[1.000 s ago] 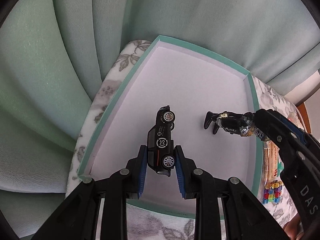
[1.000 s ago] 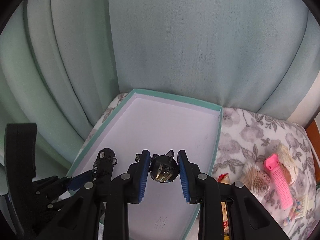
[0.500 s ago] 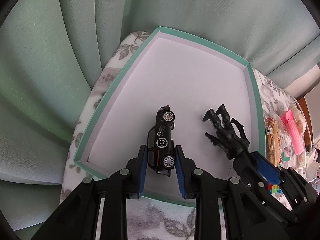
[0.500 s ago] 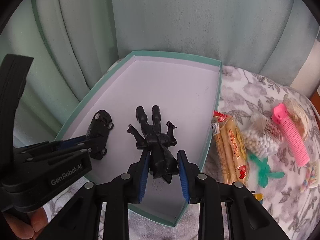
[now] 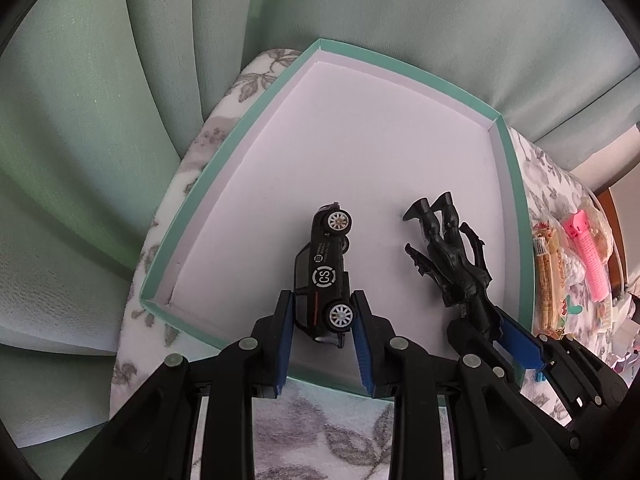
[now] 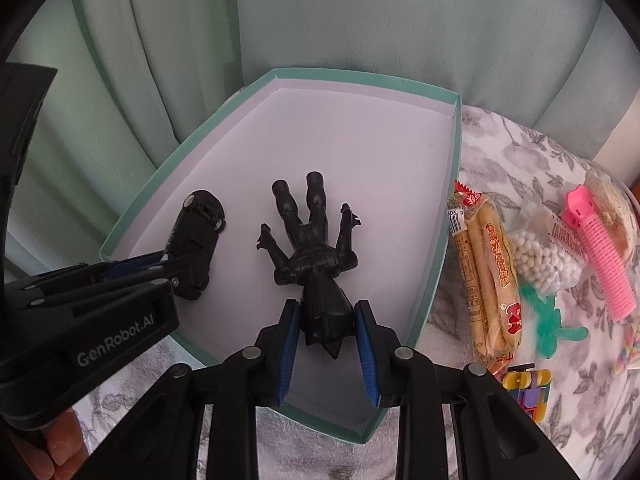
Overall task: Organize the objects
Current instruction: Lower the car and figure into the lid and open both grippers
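Inside the box, a toy car is clamped by the left gripper; beside it, a black figure is pinched by the right gripper.

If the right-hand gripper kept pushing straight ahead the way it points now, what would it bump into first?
The black action figure: the right gripper already has its head end between the fingers, with the body lying straight ahead in the teal box. Beyond its feet the box floor looks free up to the far wall, though depth is uncertain.

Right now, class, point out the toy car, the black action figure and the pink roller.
toy car (image 5: 326,276), left wrist view, on its door.
black action figure (image 6: 310,252), right wrist view, on its torso.
pink roller (image 6: 602,258), right wrist view, on its ribbed body.
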`<move>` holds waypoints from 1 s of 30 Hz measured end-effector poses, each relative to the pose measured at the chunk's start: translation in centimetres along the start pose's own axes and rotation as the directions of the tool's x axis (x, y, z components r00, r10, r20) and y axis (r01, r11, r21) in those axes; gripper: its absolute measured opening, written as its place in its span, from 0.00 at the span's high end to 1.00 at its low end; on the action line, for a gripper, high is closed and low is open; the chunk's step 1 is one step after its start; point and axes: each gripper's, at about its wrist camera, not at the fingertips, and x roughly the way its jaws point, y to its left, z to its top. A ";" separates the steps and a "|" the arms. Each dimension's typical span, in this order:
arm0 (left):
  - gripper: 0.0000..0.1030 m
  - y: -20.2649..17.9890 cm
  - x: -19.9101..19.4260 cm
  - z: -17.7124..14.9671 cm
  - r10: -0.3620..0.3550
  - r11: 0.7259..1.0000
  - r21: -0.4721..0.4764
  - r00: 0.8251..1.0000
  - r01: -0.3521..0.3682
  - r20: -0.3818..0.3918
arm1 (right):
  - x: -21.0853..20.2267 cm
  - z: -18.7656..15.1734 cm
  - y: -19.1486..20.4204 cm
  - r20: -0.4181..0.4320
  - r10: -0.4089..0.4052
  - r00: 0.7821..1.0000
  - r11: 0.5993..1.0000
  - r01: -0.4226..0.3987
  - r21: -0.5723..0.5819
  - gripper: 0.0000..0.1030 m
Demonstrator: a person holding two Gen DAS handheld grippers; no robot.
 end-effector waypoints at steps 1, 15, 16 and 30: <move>0.71 0.0 0.0 0.0 0.002 1.000 0.000 1.000 -0.002 -0.001 | 0.0 0.0 0.0 -0.004 0.001 1.000 1.000 -0.001 0.002 0.70; 0.60 0.5 -4.1 -0.7 -0.014 0.999 -0.052 0.999 0.016 0.032 | -2.4 0.2 -0.3 0.037 0.034 0.999 0.999 -0.034 0.019 0.49; 0.60 0.6 -4.5 -0.9 -0.015 0.998 -0.062 0.999 0.018 0.039 | -2.7 0.2 -0.4 0.043 0.034 0.998 0.999 -0.035 0.018 0.49; 0.50 1.2 -5.9 -4.1 0.032 0.989 -0.144 0.997 -0.021 0.072 | -5.6 -2.2 -2.5 0.092 0.034 0.995 0.993 -0.044 0.110 0.25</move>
